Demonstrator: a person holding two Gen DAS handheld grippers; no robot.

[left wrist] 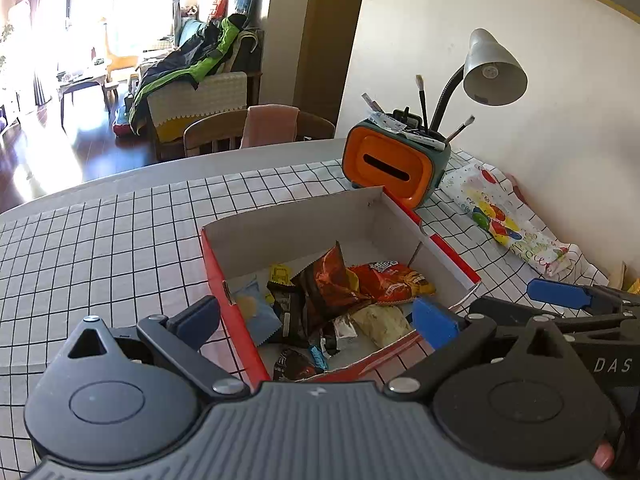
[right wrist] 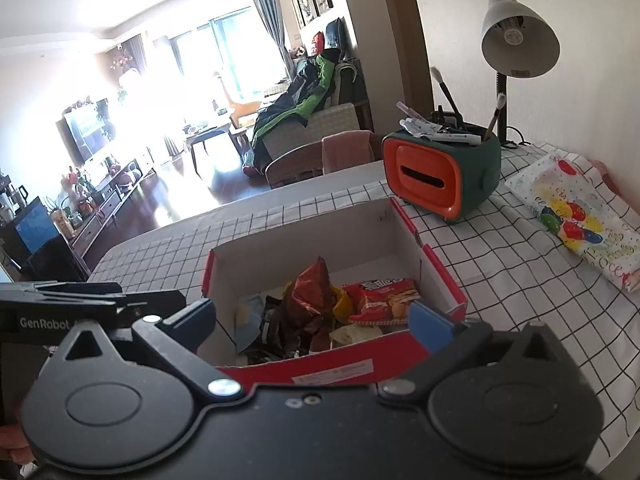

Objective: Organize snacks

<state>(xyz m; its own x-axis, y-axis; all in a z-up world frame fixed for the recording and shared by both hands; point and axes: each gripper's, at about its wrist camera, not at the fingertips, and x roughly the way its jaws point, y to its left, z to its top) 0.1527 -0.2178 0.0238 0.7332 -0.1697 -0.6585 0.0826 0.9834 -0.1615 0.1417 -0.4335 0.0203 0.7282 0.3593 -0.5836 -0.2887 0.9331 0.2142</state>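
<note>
A red cardboard box with a white inside sits on the checked tablecloth. It holds several snack packets: a brown bag, a red biscuit pack, a light blue packet and small dark wrappers. The box also shows in the right wrist view, with the brown bag and red pack. My left gripper is open and empty above the box's near end. My right gripper is open and empty above the box's near wall. The right gripper's blue fingertip shows in the left view.
An orange and green tissue box with brushes and pens stands behind the box, with a grey desk lamp beside it. A balloon-print packet lies at the right by the wall. A wooden chair stands beyond the table's far edge.
</note>
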